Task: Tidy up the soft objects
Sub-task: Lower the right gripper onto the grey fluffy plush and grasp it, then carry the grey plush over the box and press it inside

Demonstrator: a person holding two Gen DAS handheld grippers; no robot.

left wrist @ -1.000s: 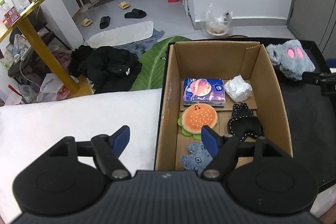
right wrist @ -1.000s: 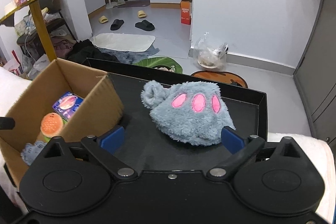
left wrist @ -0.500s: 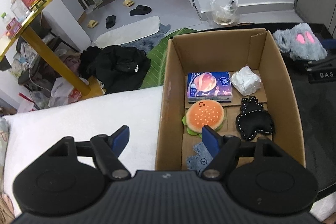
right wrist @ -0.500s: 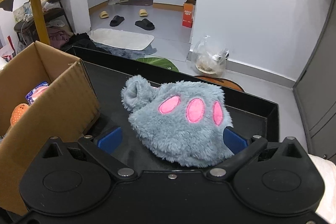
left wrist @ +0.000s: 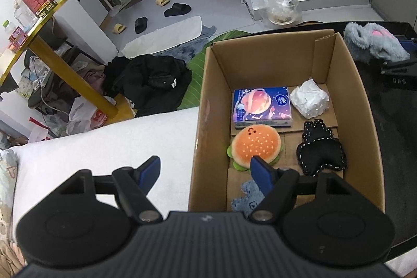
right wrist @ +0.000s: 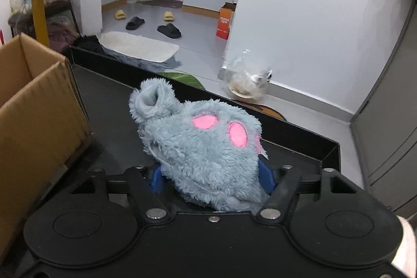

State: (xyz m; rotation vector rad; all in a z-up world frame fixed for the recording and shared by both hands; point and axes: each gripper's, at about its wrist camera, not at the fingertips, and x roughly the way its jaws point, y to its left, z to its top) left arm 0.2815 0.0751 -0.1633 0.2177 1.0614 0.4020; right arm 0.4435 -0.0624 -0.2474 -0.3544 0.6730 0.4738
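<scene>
Plush paw (right wrist: 208, 155) now inside right claw (right wrist: 212, 176)

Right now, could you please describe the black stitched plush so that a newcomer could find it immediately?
Look inside the open cardboard box. Along its right wall, below the crumpled white wad and right of the burger plush, lies the black plush. Only it is black with white dashed stitching around its edge.

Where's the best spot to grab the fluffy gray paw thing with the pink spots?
Best around the wide, puffy body of the gray paw plush, coming from the near side, low along the black tray. It lies flat, and its soft fur squashes between the fingers. The right gripper is already closed there, a blue pad on each side. The small cuff end looks floppier.
</scene>
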